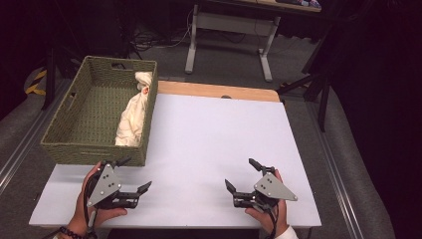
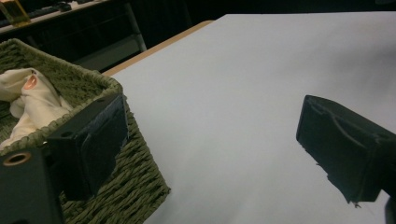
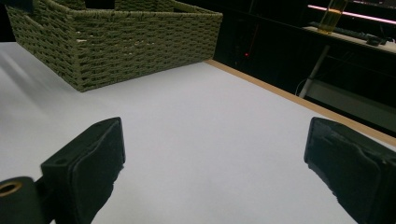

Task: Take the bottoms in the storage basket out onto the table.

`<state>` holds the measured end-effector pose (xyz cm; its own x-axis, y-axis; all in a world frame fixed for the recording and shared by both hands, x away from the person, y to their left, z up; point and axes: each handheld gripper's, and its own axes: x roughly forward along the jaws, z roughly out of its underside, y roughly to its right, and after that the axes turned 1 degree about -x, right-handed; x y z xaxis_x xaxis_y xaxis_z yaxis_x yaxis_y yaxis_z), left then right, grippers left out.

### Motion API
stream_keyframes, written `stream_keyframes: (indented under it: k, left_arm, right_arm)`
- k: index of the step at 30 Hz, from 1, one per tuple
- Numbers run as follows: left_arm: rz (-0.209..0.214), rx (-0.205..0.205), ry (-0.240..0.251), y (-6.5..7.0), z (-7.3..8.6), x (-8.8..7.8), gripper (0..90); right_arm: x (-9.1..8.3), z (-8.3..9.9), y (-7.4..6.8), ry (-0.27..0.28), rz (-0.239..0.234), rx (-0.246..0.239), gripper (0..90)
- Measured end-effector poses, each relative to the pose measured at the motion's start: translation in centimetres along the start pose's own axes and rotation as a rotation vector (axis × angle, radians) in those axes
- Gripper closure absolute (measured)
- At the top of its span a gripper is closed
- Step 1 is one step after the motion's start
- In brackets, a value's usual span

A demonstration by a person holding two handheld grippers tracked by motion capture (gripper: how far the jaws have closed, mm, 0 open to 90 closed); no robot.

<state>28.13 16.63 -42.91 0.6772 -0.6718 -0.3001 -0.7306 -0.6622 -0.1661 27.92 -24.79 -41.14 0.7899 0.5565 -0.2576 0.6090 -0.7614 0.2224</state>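
A green woven basket (image 1: 74, 124) stands at the table's left, with a cream cloth (image 1: 134, 112) bunched against its right wall. My left gripper (image 1: 135, 174) rests near the front edge, just below the basket's front right corner, jaws wide open and empty. In the left gripper view the basket (image 2: 135, 182) lies behind the left jaw, the cloth (image 2: 32, 100) inside it. My right gripper (image 1: 241, 175) sits at the front right, open, nothing between its jaws. The right gripper view looks across bare table (image 3: 196, 140) toward the basket (image 3: 116, 42).
The white table top (image 1: 214, 134) has a wooden strip (image 1: 219, 91) along its far edge. Beyond it stands a white desk frame (image 1: 229, 35) on a dark floor. Dark stands rise at the right (image 1: 318, 84).
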Motion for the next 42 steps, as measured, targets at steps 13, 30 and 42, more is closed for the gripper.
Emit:
stream_keyframes:
  k: [13, 30, 42]
  left_arm:
    - [0.004, 0.012, -0.005, 0.1, -0.2, -0.1, 11.4]
    - [-0.042, -0.037, 0.009, -5.0, -5.2, -2.8, 11.2]
    - [-0.074, -0.115, -0.111, -13.7, -9.6, 2.1, 15.0]
  right_arm:
    - [-0.4, 0.1, 0.7, 0.006, 0.018, 0.003, 6.0]
    - [0.1, 0.4, 1.5, -0.016, 0.003, 0.030, 6.0]
    - [0.2, 0.8, 2.2, -0.031, -0.008, 0.059, 6.0]
